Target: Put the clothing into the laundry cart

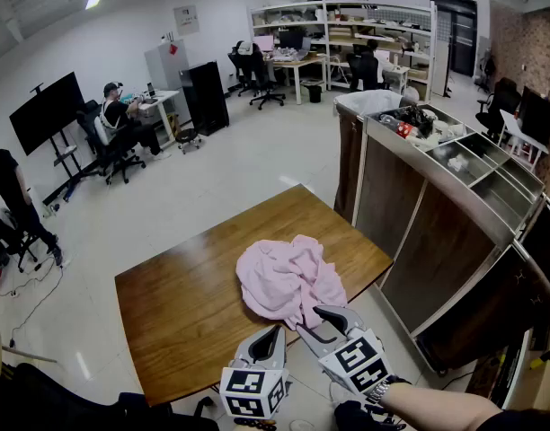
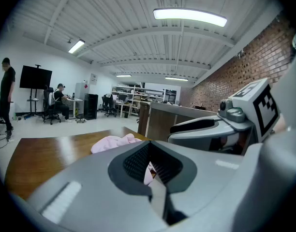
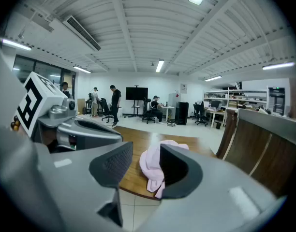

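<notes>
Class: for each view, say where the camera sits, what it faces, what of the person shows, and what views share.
Head view: on head, steeply down at table, pink clothing; left tongs, right tongs, forearm show.
Left gripper view: on left tongs, across table; right tongs show.
Right gripper view: on right tongs, toward clothing; left tongs show.
Shared: clothing.

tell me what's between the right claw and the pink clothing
Nothing stands between them: in the right gripper view the open right claw faces the pink clothing across only bare floor and table edge.
</notes>
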### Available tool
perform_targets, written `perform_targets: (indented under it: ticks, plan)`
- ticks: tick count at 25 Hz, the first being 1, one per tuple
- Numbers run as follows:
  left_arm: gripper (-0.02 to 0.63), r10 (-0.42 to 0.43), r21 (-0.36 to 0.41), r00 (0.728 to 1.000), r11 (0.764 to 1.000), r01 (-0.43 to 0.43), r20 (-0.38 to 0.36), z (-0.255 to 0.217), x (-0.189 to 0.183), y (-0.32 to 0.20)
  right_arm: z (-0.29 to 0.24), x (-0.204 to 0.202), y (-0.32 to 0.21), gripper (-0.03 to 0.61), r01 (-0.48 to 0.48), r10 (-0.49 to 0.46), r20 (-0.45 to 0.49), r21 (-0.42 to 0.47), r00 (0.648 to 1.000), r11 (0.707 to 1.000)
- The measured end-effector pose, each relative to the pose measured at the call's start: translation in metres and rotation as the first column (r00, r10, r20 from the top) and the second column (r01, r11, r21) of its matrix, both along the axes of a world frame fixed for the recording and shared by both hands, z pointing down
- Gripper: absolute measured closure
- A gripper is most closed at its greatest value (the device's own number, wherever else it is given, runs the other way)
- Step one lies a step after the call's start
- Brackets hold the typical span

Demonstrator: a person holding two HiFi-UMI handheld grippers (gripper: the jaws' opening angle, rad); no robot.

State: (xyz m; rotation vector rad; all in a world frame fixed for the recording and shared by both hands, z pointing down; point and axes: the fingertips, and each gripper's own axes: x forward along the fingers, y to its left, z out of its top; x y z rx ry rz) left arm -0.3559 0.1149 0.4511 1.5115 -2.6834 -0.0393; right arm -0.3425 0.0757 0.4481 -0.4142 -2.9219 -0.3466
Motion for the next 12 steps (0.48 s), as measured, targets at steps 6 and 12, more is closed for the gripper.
perform_targets:
  ticks: [6, 12]
  plan:
    - [0.612, -0.033, -0.009, 0.999, 0.999, 0.032, -0.022, 0.015, -0.033, -0.019, 0.029, -0.043, -0.027, 0.322, 0.008, -0.007, -0.073, 0.017, 0.997, 1.0]
    - [0.612, -0.07, -0.028, 0.997, 0.997, 0.068, -0.046, 0.04, -0.073, -0.045, 0.069, -0.098, -0.061, 0.245, 0.023, -0.017, -0.148, 0.038, 0.989, 0.999]
